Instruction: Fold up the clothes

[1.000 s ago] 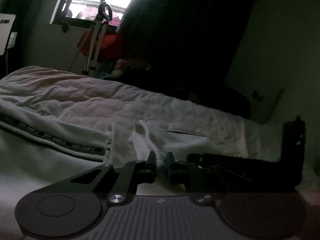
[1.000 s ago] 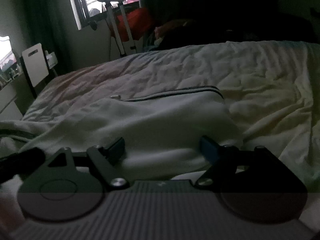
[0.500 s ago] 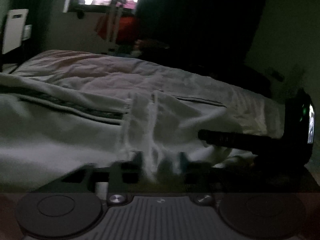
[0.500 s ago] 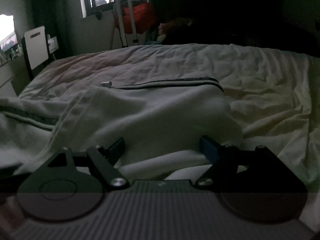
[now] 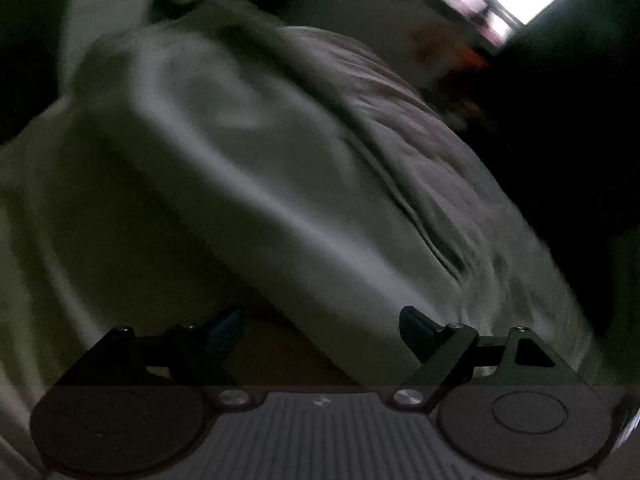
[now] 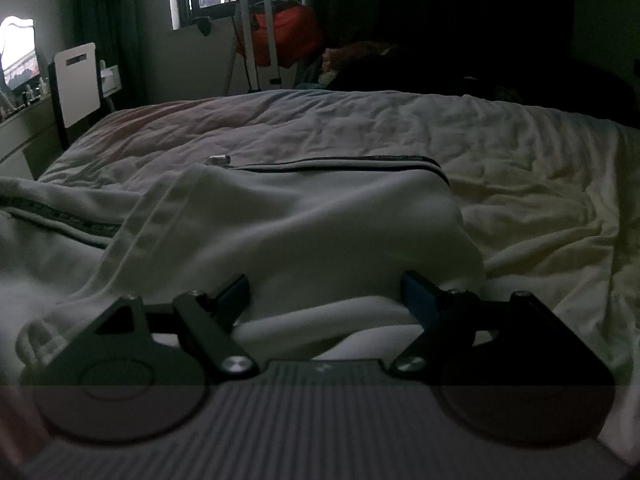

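A white garment with dark striped trim (image 6: 328, 216) lies folded over on the bed; its ribbed hem runs down the left of the right wrist view. My right gripper (image 6: 326, 294) is open and empty, low over the garment's near edge. My left gripper (image 5: 322, 326) is open and empty too; its view is tilted and blurred, with the same garment (image 5: 256, 184) filling the frame just beyond the fingertips.
The bed's crumpled light sheet (image 6: 520, 168) spreads to the right and far side. A white chair (image 6: 76, 84) and a counter stand at the left. A stand with a red bag (image 6: 276, 36) is under the window. Dark bedding lies far right.
My left gripper has let go of the white fabric and opened wide, and its view has swung and tilted. The garment's flap now lies folded over. My right gripper stays open.
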Available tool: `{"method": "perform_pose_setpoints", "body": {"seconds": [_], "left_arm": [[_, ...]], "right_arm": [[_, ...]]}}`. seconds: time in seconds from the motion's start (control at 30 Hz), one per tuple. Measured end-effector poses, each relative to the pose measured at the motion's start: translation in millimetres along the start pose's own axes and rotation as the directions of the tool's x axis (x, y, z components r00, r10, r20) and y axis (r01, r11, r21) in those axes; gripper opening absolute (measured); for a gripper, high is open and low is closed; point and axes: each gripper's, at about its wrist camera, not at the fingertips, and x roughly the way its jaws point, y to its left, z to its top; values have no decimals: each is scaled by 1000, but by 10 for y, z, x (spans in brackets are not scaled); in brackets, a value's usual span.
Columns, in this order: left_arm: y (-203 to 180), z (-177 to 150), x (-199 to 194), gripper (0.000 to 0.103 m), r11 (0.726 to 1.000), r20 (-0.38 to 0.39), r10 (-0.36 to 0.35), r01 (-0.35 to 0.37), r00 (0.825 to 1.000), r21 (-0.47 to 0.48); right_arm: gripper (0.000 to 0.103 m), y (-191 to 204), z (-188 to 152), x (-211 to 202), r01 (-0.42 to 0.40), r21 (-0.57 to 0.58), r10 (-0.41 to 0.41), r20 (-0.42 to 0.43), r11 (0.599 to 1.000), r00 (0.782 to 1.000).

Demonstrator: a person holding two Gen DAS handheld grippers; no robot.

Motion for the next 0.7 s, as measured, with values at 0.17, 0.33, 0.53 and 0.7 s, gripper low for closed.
{"method": "perform_pose_setpoints", "body": {"seconds": [0.17, 0.33, 0.53, 0.7], "left_arm": [[394, 300, 50, 78, 969, 119, -7, 36, 993, -245], [541, 531, -77, 75, 926, 243, -135, 210, 961, -315], [648, 657, -145, 74, 904, 280, -219, 302, 935, -302], [877, 655, 5, 72, 897, 209, -53, 138, 976, -419]], "right_arm": [[85, 16, 3, 4, 3, 2, -3, -3, 1000, 1000], [85, 6, 8, -17, -3, 19, 3, -4, 1000, 1000], [85, 9, 20, -20, -5, 31, 6, -6, 1000, 1000], [85, 24, 12, -10, 0, 19, 0, -6, 1000, 1000]]}}
